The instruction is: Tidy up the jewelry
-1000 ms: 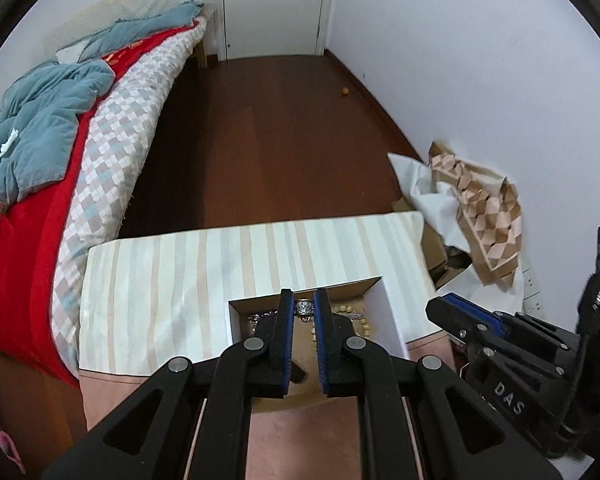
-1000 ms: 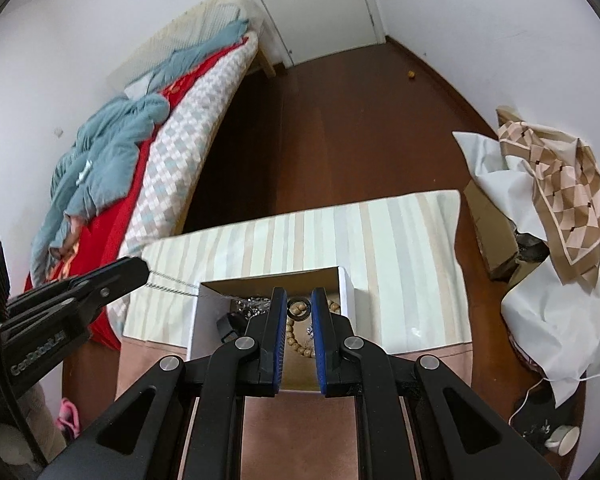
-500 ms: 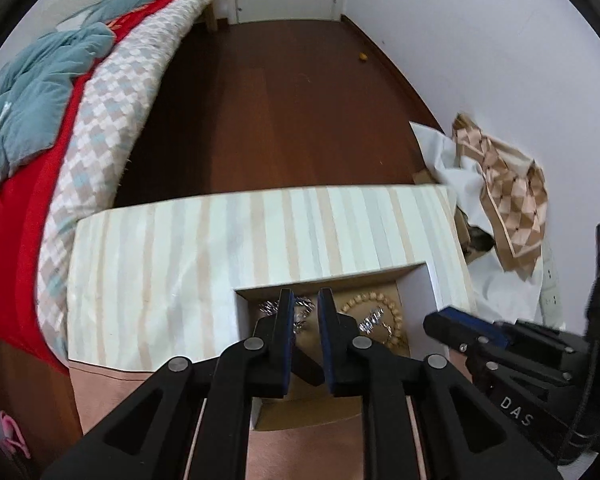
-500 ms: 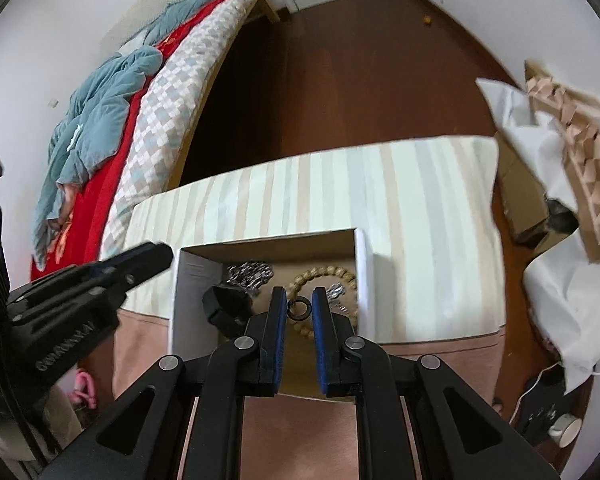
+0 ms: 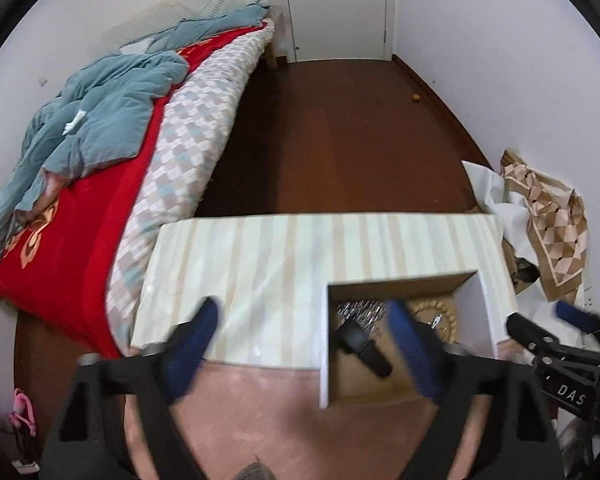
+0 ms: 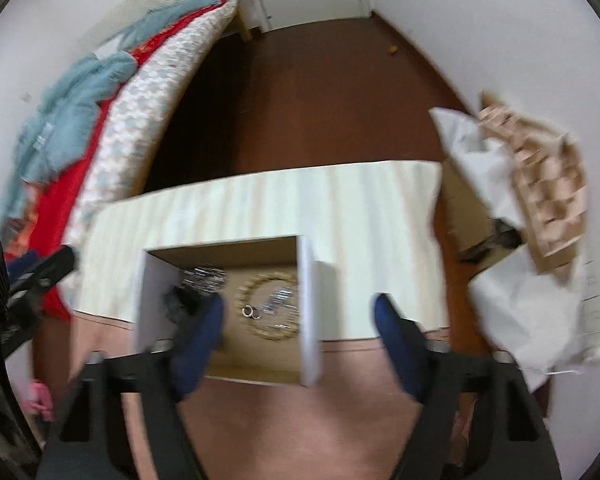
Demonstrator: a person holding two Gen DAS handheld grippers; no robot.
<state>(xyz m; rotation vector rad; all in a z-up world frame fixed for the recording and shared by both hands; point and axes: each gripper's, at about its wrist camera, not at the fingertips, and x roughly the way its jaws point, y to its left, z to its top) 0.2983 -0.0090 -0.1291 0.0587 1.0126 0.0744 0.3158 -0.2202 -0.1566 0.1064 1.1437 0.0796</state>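
Note:
An open cardboard box (image 6: 308,312) with white walls stands on the striped table (image 6: 284,200). Inside lie a wooden bead bracelet (image 6: 274,308), a silver chain bracelet (image 6: 204,278), a small ring (image 6: 252,312) and a black item (image 6: 176,304). My right gripper (image 6: 300,336) is open wide just above the box's near side, empty. My left gripper (image 5: 300,340) is open wide and empty over the box's left wall (image 5: 325,336); the box shows there with the chain bracelet (image 5: 358,310) and the beads (image 5: 436,314). The right gripper (image 5: 552,332) shows at that view's right edge.
A bed (image 5: 112,168) with red cover and blue quilt lies left. Dark wooden floor (image 5: 340,132) runs to a white door (image 5: 336,8). White and patterned paper and cardboard (image 5: 540,216) pile up at the right wall. The left gripper (image 6: 32,280) shows at the right view's left edge.
Both grippers have opened wide. The ring held by the right gripper now lies in the box on the bead bracelet. The left gripper has shifted left; both views are motion-blurred.

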